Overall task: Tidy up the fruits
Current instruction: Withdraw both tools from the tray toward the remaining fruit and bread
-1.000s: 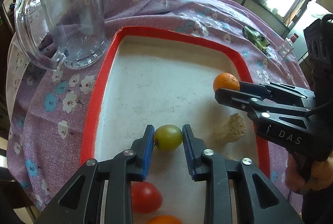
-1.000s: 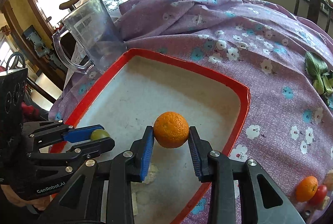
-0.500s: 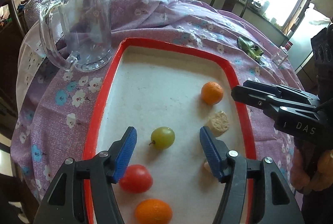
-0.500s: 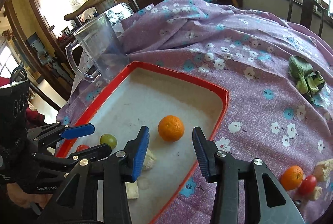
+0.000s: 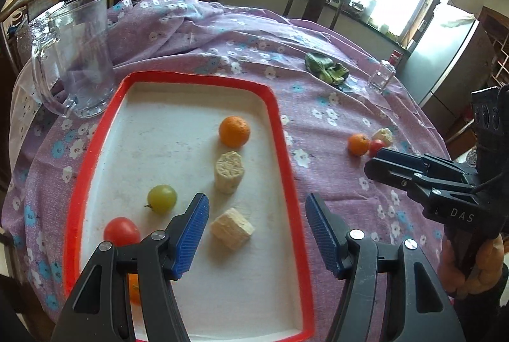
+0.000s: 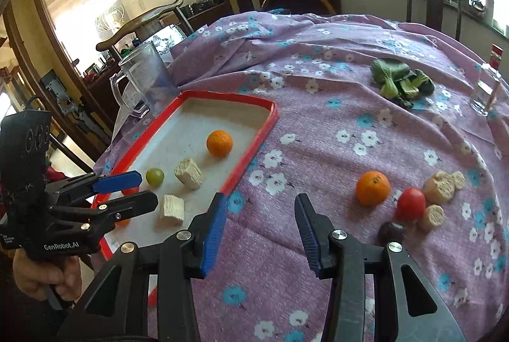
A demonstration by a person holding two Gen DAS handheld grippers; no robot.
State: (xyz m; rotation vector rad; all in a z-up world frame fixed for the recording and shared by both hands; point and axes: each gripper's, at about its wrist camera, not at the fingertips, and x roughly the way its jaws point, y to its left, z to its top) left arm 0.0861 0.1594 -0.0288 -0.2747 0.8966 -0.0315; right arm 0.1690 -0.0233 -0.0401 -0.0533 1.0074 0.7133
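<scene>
A red-rimmed white tray (image 5: 280, 132) (image 6: 251, 145) holds an orange (image 5: 234, 131) (image 6: 219, 143), a green grape (image 5: 161, 199) (image 6: 155, 176), a red tomato (image 5: 121, 231), a second orange partly hidden under my left finger (image 5: 135, 288) and two pale banana chunks (image 5: 228, 172) (image 5: 232, 228). My left gripper (image 5: 257, 234) is open and empty above the tray's near end. My right gripper (image 6: 259, 229) is open and empty over the cloth, right of the tray. On the cloth lie another orange (image 6: 373, 188), a tomato (image 6: 411, 204), a dark plum (image 6: 391, 232) and banana chunks (image 6: 440, 188).
A clear plastic jug (image 5: 79, 56) stands at the tray's far left corner. Leafy greens (image 6: 399, 79) and a small glass jar (image 6: 485, 91) lie at the far right. The purple flowered cloth (image 6: 318, 106) is bunched at the back. Chairs stand around the table.
Both grippers let go of their fruit, opened wide and pulled back. The grape and the orange now rest on the tray. My right gripper moved right, off the tray.
</scene>
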